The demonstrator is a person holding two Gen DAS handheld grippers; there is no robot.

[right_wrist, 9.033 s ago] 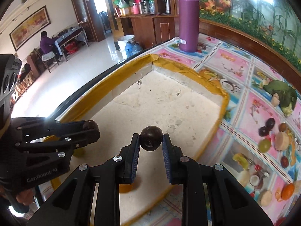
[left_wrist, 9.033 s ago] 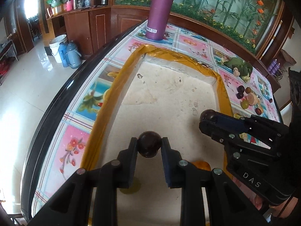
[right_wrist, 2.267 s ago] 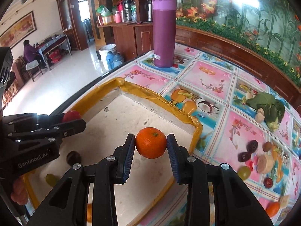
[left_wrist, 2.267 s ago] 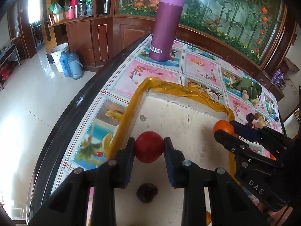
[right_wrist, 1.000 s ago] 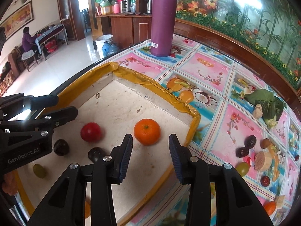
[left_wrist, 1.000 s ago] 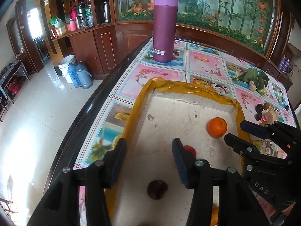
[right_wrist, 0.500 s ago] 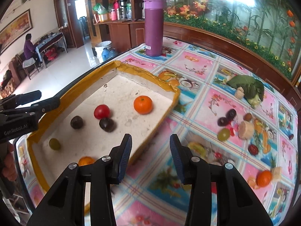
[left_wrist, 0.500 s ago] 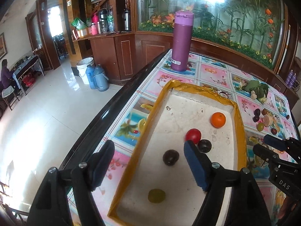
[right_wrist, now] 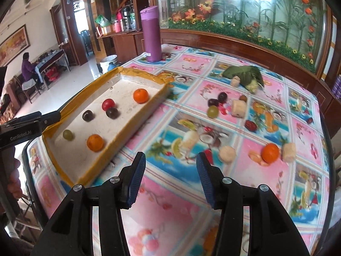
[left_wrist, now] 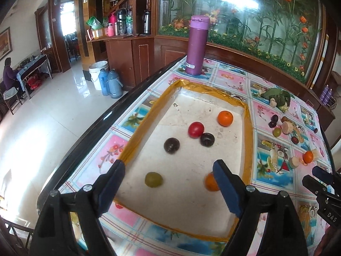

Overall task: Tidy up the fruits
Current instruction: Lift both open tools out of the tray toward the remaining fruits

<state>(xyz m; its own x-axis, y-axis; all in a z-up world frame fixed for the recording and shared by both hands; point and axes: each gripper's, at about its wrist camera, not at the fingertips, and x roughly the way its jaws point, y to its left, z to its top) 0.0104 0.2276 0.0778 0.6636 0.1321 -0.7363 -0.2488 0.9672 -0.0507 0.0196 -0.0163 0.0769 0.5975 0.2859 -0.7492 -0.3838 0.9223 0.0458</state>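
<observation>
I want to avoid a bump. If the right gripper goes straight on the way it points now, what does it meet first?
The right gripper, jaws opening and empty, points down at the bare tablecloth. It would probably meet that cloth first; the pale round piece lies further on, though depth is unclear.

My counter (right_wrist: 213, 81) carries the tray (right_wrist: 147, 115) at left, a purple flask (right_wrist: 150, 34) far, loose fruits (right_wrist: 270, 152) right.

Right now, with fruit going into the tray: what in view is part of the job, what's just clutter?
Job:
- tray, holding six fruits, among them red fruit and far orange
- loose orange, green grape, dark fruits on the tablecloth
- left gripper and right gripper, both empty, jaws opening

Clutter:
- purple flask
- leafy bundle
- white food pieces
</observation>
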